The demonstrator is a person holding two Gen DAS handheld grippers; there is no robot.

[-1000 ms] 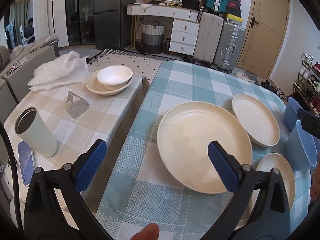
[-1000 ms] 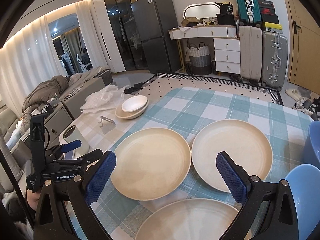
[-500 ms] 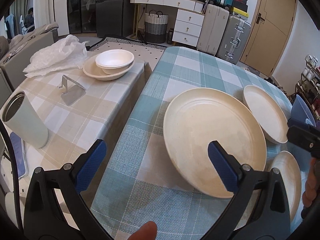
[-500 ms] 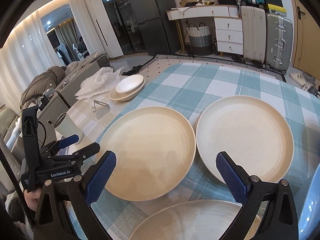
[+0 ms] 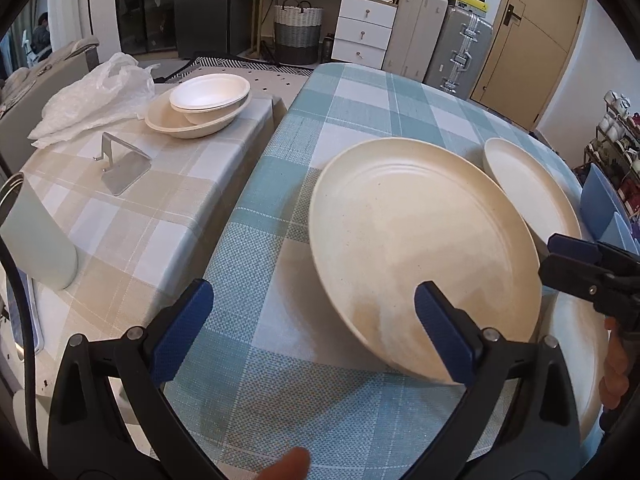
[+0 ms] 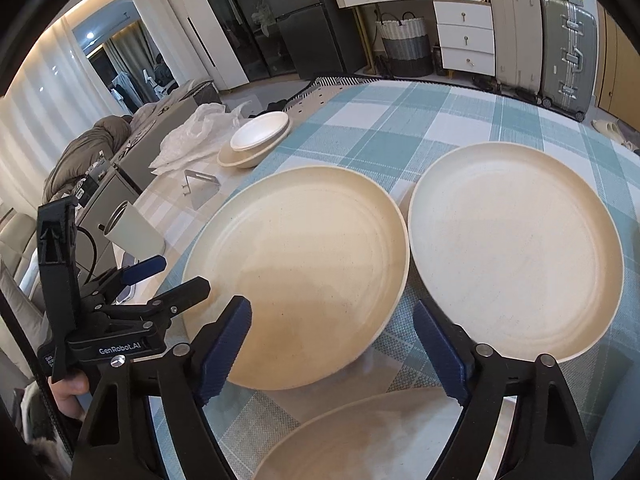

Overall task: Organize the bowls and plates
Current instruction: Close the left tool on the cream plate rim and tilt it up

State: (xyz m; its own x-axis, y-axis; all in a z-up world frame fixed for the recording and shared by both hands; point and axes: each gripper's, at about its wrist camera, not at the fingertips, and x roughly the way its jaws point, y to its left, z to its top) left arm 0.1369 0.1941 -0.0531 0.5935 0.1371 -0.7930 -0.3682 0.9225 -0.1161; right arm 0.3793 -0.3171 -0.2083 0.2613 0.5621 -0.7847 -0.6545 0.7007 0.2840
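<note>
Three cream plates on the blue-checked desk (image 6: 400, 128): middle plate (image 6: 304, 276), second plate (image 6: 516, 252) just beside it on the right, third plate (image 6: 360, 440) nearest the right camera. Left tool (image 5: 312, 316) wide apart, one blue pad over the middle plate's near rim, the other over bare cloth. Right tool (image 6: 332, 344) apart too, hovering between the plates, gripping nothing. Over on the beige-checked desk (image 5: 160, 200): white bowl (image 5: 210, 94) nested in a cream bowl (image 5: 192, 124), beside a crumpled plastic bag (image 5: 92, 100).
</note>
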